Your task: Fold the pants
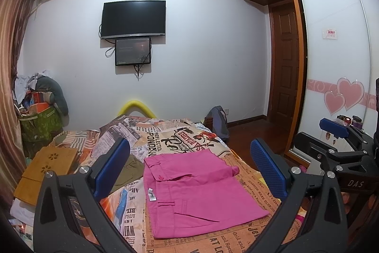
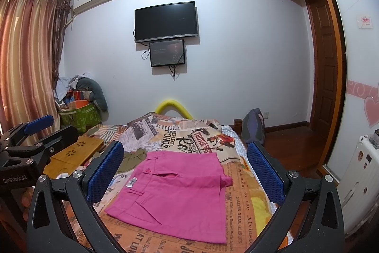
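Pink pants [image 1: 199, 191] [image 2: 175, 193] lie folded into a compact rectangle on the newspaper-print bedspread [image 1: 165, 136] [image 2: 239, 200], waistband and white label facing left. My left gripper [image 1: 189, 170] hovers above and in front of them, open, with nothing between its blue pads. My right gripper [image 2: 187, 172] also hangs open over the pants, holding nothing. Each gripper shows at the edge of the other's view: the right one [image 1: 336, 134] at the right of the left wrist view, the left one [image 2: 35, 127] at the left of the right wrist view.
An olive garment [image 1: 128, 170] [image 2: 132, 158] lies left of the pants. A bamboo lap tray [image 1: 45, 172] [image 2: 75, 153] sits at the bed's left side. A backpack [image 1: 220, 120] stands on the floor past the bed; a wardrobe [image 1: 341, 63] lines the right wall.
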The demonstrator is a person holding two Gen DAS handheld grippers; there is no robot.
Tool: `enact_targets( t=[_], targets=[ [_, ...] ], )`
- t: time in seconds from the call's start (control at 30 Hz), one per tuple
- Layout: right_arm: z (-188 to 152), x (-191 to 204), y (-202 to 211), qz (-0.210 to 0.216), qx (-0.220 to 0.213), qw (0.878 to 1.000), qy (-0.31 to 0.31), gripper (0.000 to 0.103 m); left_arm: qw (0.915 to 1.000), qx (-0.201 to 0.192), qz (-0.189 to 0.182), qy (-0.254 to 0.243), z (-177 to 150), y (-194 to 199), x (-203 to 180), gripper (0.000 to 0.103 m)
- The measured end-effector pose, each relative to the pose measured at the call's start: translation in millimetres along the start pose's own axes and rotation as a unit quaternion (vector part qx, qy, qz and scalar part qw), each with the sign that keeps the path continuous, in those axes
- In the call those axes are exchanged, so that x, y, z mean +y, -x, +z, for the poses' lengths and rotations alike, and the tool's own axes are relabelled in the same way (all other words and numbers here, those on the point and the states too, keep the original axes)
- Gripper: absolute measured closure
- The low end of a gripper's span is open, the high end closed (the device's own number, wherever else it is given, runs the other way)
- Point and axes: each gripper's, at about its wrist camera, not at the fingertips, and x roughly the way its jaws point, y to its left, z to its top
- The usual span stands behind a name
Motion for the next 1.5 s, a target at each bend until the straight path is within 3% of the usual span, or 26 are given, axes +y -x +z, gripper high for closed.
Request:
enact_targets(
  t=[0.57, 0.8, 1.07, 1.33, 1.5],
  targets=[
    [-6.1, -7.0, -14.4, -0.008, 0.025, 1.0, -0.001, 0.0, 0.9998, 0.014, 0.006, 0.011, -5.4, -21.9, 11.1, 0.0],
    [-26.8, -22.0, -51.1, -0.03, 0.077, 0.997, -0.002, 0.0, 0.9963, 0.078, 0.005, 0.036, -21.1, -68.0, 25.5, 0.0],
    [-61.5, -49.8, -100.8, -0.06, 0.158, 0.986, 0.0, 0.0, 0.988, 0.147, 0.037, 0.028, -56.4, -131.7, 42.4, 0.0],
    [-90.1, -81.2, -145.7, -0.072, 0.231, 0.97, -0.005, 0.0, 0.969, 0.236, 0.028, 0.07, -97.8, -200.2, 86.3, 0.0],
    [-105.5, -93.8, -170.7, -0.056, 0.258, 0.964, -0.014, 0.002, 0.9584, 0.278, 0.045, 0.048, -122.5, -234.9, 101.8, 0.0]
  ],
)
